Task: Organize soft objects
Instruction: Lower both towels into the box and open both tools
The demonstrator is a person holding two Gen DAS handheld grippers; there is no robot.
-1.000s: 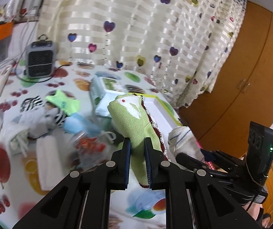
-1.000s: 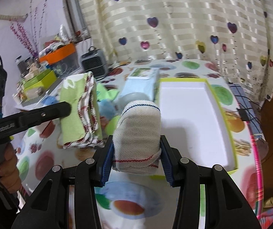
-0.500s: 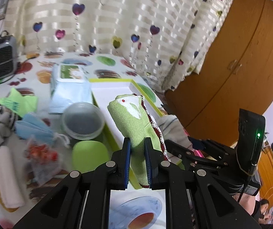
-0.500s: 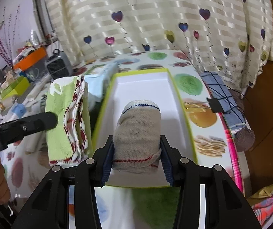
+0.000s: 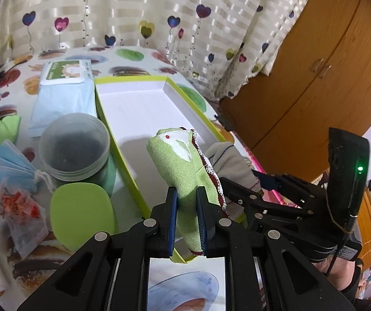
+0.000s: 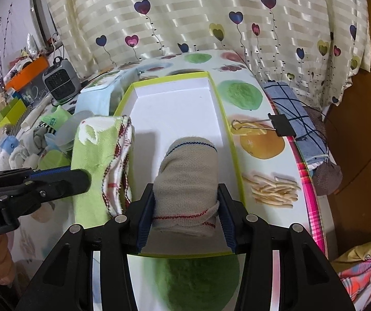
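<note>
A round table (image 6: 260, 181) under a fruit-print cloth fills both views, with a cream striped curtain (image 6: 211, 13) dotted with hearts behind it and a wooden wardrobe (image 5: 315, 83) at the right of the left wrist view. On the table lies a shallow white box with a lime-green rim (image 6: 233, 145); its floor is bare and white.

Left of the box lie a pale blue tissue pack (image 5: 63, 96), a clear round tub (image 5: 74, 147) and a flat green lid (image 5: 81, 215) just in front of the tub. Farther left are blue face masks (image 5: 6, 163), a crumpled clear bag with red print (image 5: 19, 210) and a small grey heater (image 6: 61, 83) near the curtain.

The left gripper (image 5: 186, 223) pinches a folded green cloth with red-and-white trim (image 5: 185, 165); its 2 jaws stand narrow, pressing the fabric, and the cloth stands upright over the near left edge of the box.

The right gripper (image 6: 185, 212) holds a rolled beige towel with blue and red edge stitching (image 6: 188, 178) above the near end of the box; its jaws are opening, about half wide, with the roll between them and both pads touching its sides.

A black binder clip (image 6: 281, 127) sits on the table's right edge, beside a blue checked cloth (image 6: 297, 108).
</note>
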